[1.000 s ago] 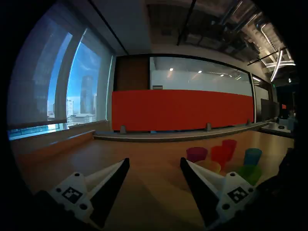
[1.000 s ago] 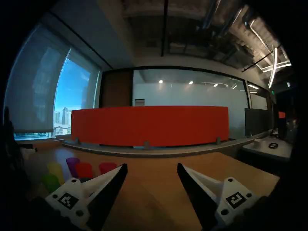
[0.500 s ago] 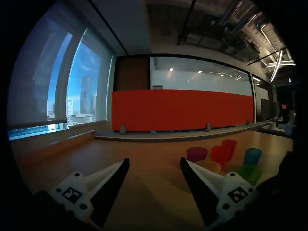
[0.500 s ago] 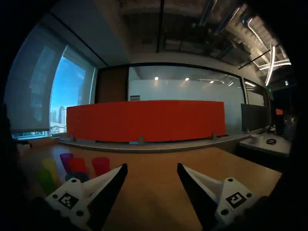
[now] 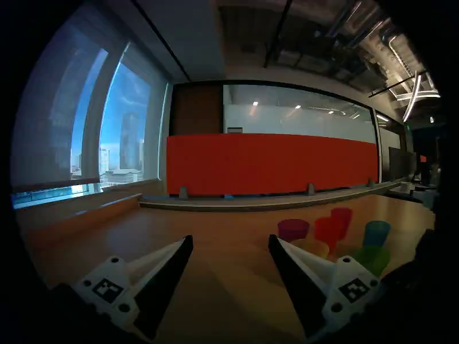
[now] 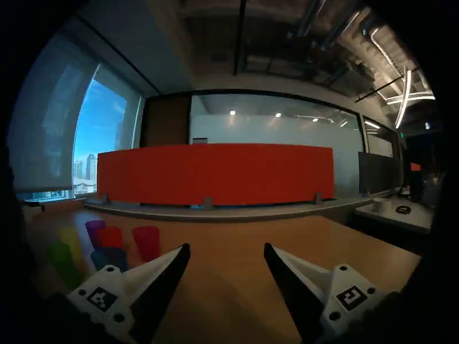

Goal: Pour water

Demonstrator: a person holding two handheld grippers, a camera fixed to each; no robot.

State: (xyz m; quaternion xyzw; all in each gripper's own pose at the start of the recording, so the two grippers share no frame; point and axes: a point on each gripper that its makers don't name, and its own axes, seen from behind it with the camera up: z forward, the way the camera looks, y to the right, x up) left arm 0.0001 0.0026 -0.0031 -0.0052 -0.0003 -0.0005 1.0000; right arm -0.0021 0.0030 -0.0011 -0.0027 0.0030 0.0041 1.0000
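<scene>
surface: pale wooden surface [image 5: 229,281], red partition panel [image 5: 269,163] behind
left gripper [image 5: 229,238]: level, low, fingers [image 5: 166,269] spread, empty
right gripper [image 6: 226,246]: level, low, fingers spread, empty
cups: coloured plastic cups [image 5: 328,228] [image 6: 109,236] clustered upright on surface, between grippers

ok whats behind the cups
Behind the cups: bare wooden table, then a long red partition at its far edge. The partition hides whatever lies low behind it.

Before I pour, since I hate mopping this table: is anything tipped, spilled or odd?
Nothing stands out. The coloured cups stand upright in a cluster on the wooden table, with no puddle visible. The left gripper and right gripper are open, holding nothing.
</scene>
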